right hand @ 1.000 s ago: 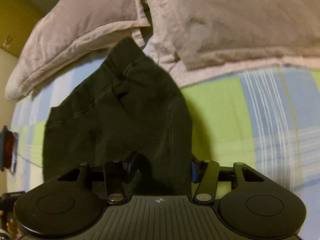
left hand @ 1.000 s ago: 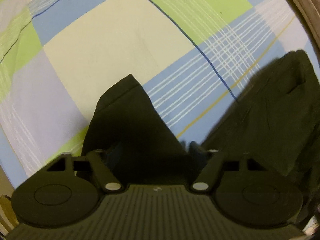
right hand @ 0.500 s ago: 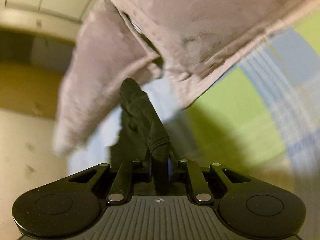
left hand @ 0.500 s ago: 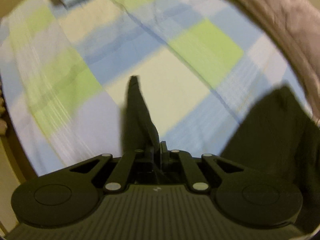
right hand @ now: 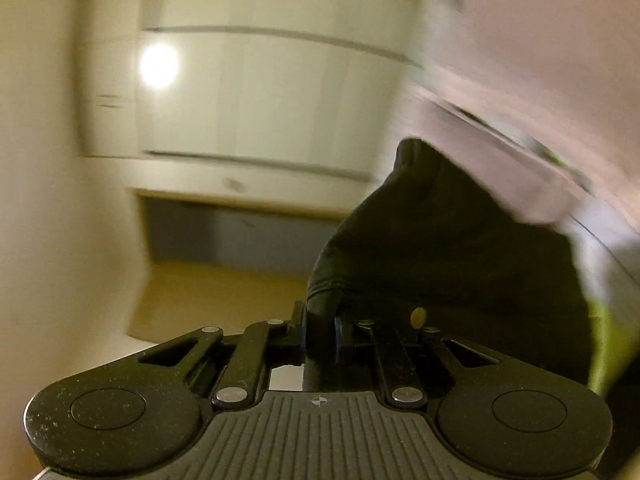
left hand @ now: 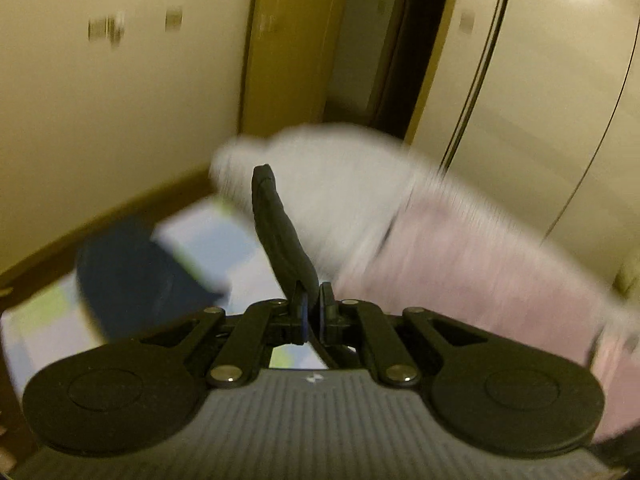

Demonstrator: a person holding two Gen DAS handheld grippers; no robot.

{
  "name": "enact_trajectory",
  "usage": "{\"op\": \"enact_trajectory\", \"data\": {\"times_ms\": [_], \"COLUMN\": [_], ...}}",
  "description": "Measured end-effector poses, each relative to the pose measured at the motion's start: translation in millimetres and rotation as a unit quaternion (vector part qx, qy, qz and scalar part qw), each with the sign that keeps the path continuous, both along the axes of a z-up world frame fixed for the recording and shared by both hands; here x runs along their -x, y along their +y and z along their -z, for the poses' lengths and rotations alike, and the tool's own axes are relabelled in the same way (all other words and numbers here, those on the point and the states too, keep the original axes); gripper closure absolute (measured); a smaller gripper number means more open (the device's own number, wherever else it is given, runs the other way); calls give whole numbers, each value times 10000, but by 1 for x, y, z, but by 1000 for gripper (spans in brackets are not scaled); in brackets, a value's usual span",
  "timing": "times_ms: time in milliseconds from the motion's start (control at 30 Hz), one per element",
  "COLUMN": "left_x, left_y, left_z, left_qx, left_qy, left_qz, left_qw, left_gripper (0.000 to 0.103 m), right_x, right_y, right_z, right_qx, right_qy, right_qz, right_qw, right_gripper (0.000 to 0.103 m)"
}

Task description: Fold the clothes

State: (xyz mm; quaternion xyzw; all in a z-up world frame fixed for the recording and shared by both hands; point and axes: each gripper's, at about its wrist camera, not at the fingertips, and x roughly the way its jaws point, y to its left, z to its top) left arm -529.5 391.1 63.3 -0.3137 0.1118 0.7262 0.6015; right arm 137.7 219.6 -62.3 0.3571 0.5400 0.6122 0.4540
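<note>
A strip of the dark garment (left hand: pixel 280 236) is pinched between the closed jaws of the left gripper (left hand: pixel 312 312); from the fingertips it stands up and leans away to the left as a narrow, edge-on fold. Beyond the fingers a white pillow (left hand: pixel 332 184) and a pinkish blanket (left hand: pixel 472 264) are seen, blurred, and to the left of the fingers a checked sheet (left hand: pixel 208 236) with a dark blue item (left hand: pixel 136 276) lying on it; what that item is cannot be told.

In the right wrist view a thicker bunch of the same dark garment (right hand: pixel 452 248) is clamped between the narrow jaws of the right gripper (right hand: pixel 320 336). From the pinch it billows up and to the right of the fingers, covering the right linkage. A pale cabinet (right hand: pixel 260 104) is seen ahead of the fingers, beyond it
</note>
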Motion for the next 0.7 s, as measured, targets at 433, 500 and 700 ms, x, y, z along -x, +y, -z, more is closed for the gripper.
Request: {"op": "enact_trajectory", "data": {"times_ms": [433,500,700], "left_x": [90,94,92], "left_y": [-75,-99,-161], "left_z": [-51,-4,202], "left_qx": [-1069,-653,1943], "left_qy": [-998,-1045,-127], "left_qz": [1078,1254,1404], "left_qw": [9834,9844,9708], "left_gripper": [97,95,79], "right_x": [94,94,80], "right_y": [-125,-160,-256], "right_z": [-201,-161,61], "right_qx": [-2454,-1825,2639], "right_qy": [-2001,-2183,-1954], "right_qz": [1267,1337,1171], "right_qw": [9400,9493,9373], "right_gripper": [92,92,62]}}
